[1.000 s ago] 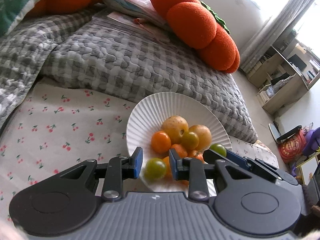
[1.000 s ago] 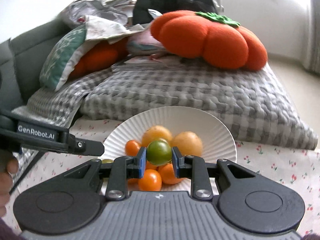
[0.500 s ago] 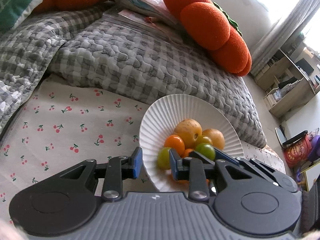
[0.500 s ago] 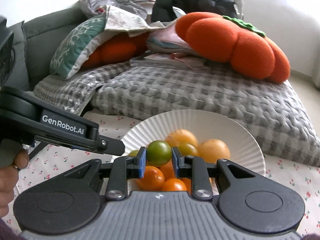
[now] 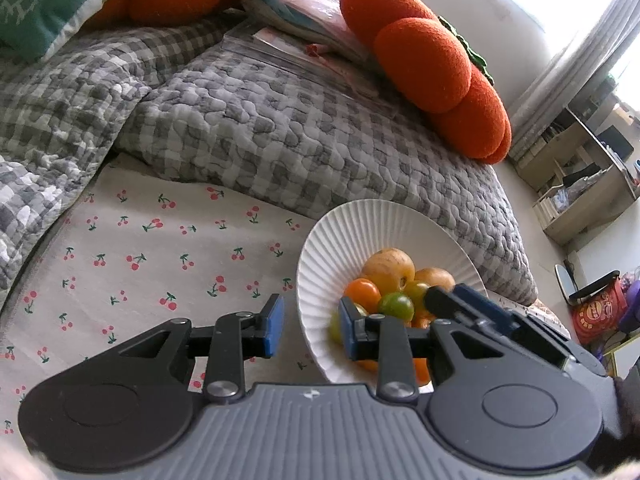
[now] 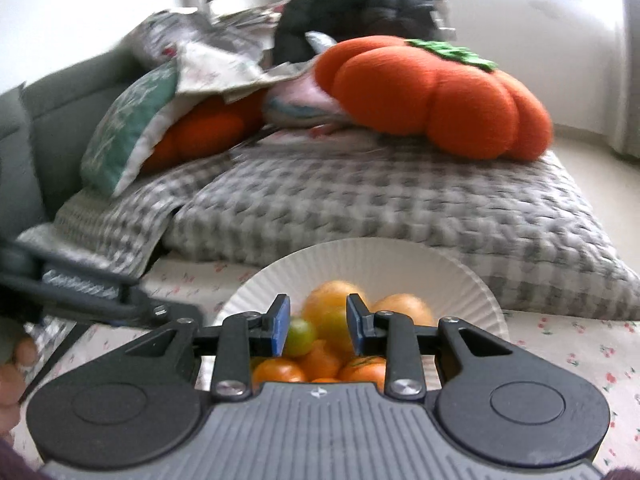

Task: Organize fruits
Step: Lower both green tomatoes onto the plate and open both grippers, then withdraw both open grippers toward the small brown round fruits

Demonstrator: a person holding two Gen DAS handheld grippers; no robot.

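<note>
Right now my right hand-held gripper (image 6: 318, 322) hangs over the white ribbed plate (image 6: 400, 256), and its jaws have just been opening; they stand spread, with the green tomato (image 6: 300, 336) lying low in the gap, close against the left-side pad but not pinched by both. I judge it has been let down onto the heap, since it rests among the orange tomatoes (image 6: 276, 372) and in front of the larger yellow fruits (image 6: 332, 300), which is where the fruit is being gathered. That view is blurred, so I cannot say whether the pad touches the tomato's skin. My left hand-held gripper (image 5: 309, 328) is held low beside the plate's near rim, its blue pads a narrow way apart with nothing between them, only the cherry-print cloth (image 5: 160, 260) and the plate's edge showing through the gap. I keep it off to the side, I think, so the two tools do not knock together over the pile. The plate sits on the cloth just in front of the grey checked quilt (image 5: 280, 132), and its sloped wall holds the round fruit from rolling off. No loose fruit shows on the cloth from either camera, so the sorting looks close to finished.
</note>
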